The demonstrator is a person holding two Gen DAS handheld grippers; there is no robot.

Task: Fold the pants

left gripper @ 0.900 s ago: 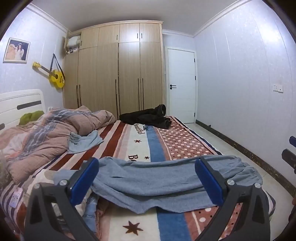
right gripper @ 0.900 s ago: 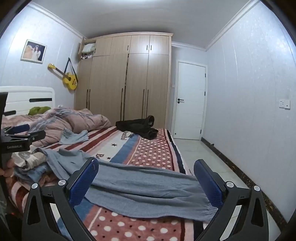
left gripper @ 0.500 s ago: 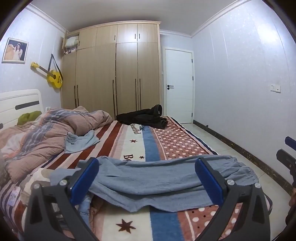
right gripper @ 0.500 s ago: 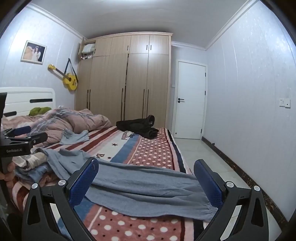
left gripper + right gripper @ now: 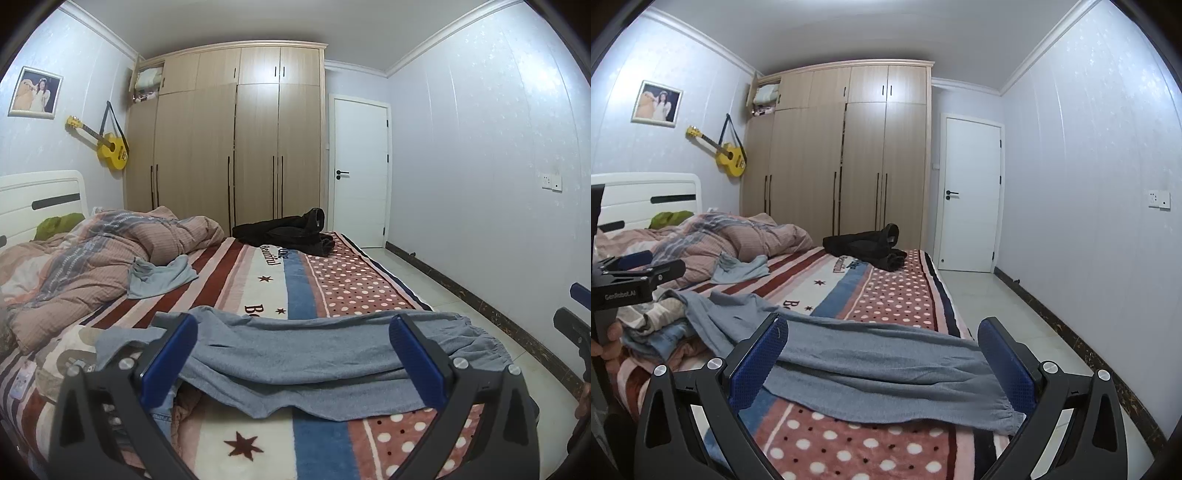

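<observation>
Hovering: left tongs [image 5: 293, 350], right tongs [image 5: 882, 354] spread above grey pants [image 5: 871, 365].

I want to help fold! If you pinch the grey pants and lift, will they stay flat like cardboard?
Probably not. The grey pants lie wrinkled and draped over the bed, so they would likely sag and dangle. The soft-looking knit probably won't slip from the open right gripper once pinched.

Even, cool indoor light fills both views, with soft shadows. Glare brightens the tall beige wooden wardrobe [image 5: 236, 136] doors at upper centre. Fisheye bending and black vignetting mark the corners.
</observation>
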